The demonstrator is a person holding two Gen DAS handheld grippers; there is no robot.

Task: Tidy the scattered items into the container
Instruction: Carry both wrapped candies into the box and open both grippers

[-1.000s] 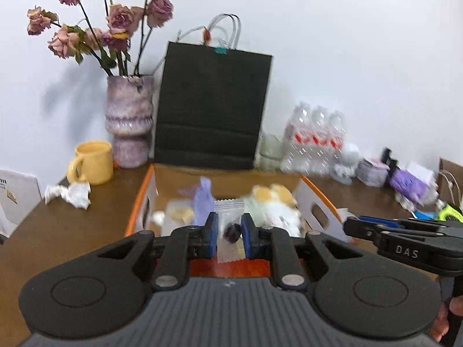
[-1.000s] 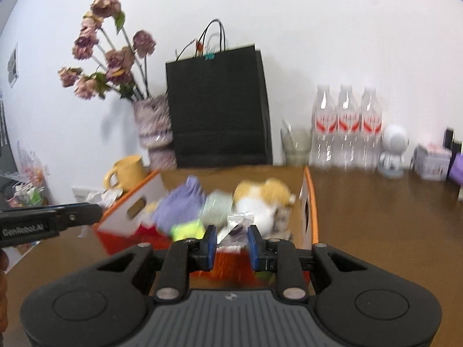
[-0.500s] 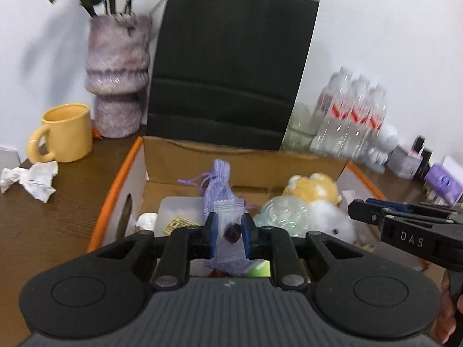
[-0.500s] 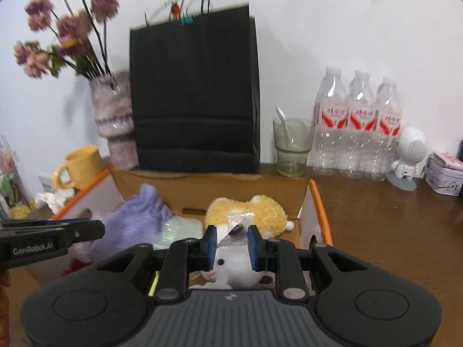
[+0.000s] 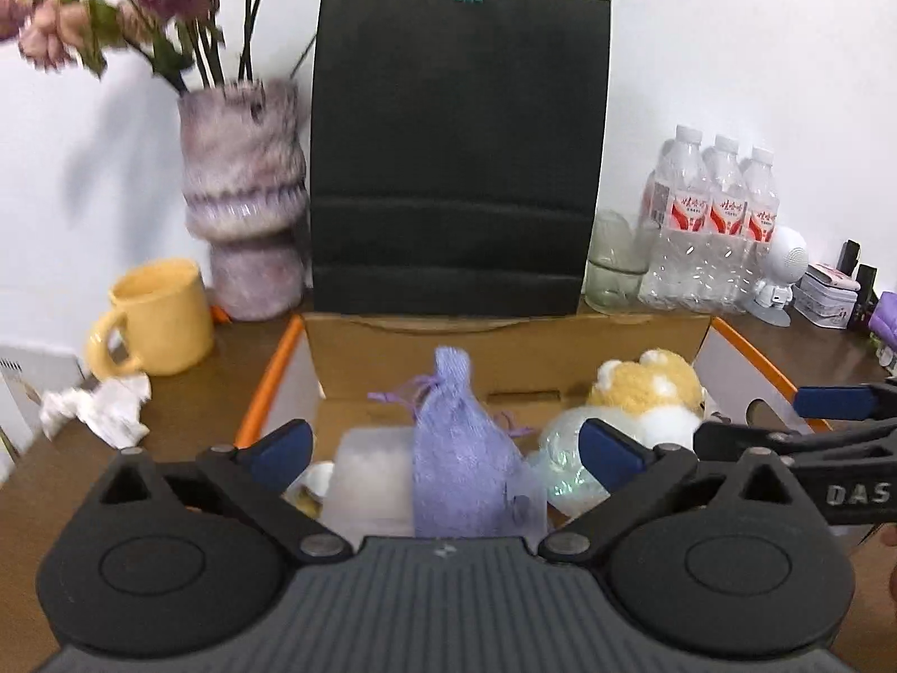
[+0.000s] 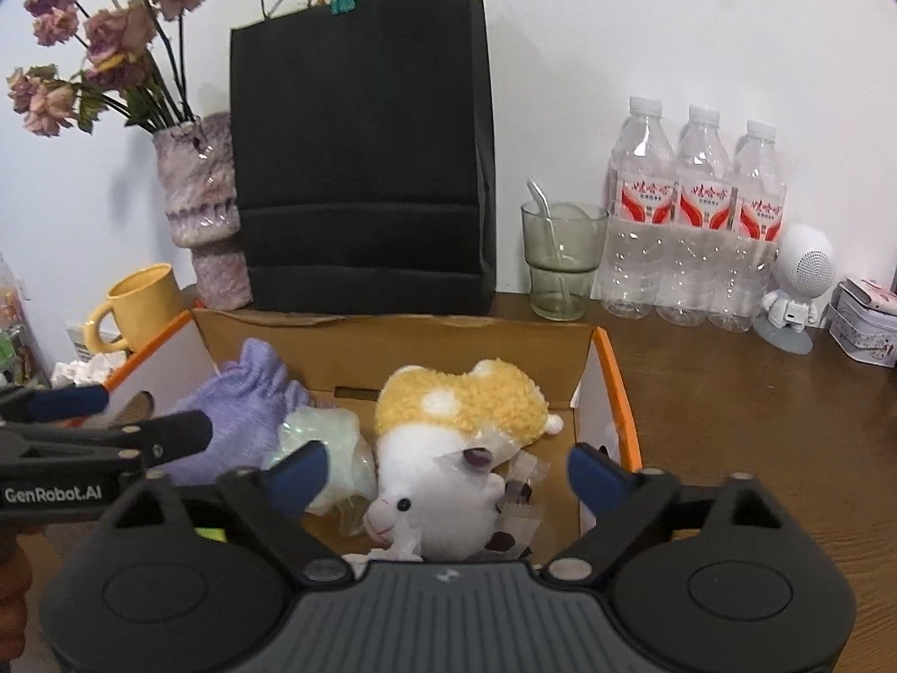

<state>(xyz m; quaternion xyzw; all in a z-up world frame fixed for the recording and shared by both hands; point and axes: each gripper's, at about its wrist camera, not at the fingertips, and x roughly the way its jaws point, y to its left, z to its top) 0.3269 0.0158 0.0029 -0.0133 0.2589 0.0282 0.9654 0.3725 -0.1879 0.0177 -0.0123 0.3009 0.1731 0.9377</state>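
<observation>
Left wrist view: left gripper [image 5: 445, 451] hangs over the near end of the cardboard box [image 5: 745, 356], jaws spread wide, nothing between them. Straight ahead and below, inside the box, a purple drawstring pouch [image 5: 462, 460] stands on end, long axis pointing toward the box's far wall. A small clear packet [image 5: 524, 507] with a dark sweet lies against the pouch's near right corner. A frosted plastic block [image 5: 370, 474] sits left of the pouch, a shiny wrapped bundle [image 5: 563, 462] right of it, a yellow-and-white plush toy [image 5: 650, 398] further right. Outside the box's left wall: crumpled tissue [image 5: 98, 409] and a yellow mug [image 5: 160, 317] on the table.

Right wrist view: right gripper [image 6: 448, 474] also wide apart and empty, over the box's near right part. The plush toy [image 6: 454, 437] lies directly under it; clear sweet packets [image 6: 518, 491] rest against the toy's right side, inside the box.

Judgement: both packets look delivered. If the tissue counts as scattered, it lies left of the box, so the left gripper is the nearer one.
</observation>
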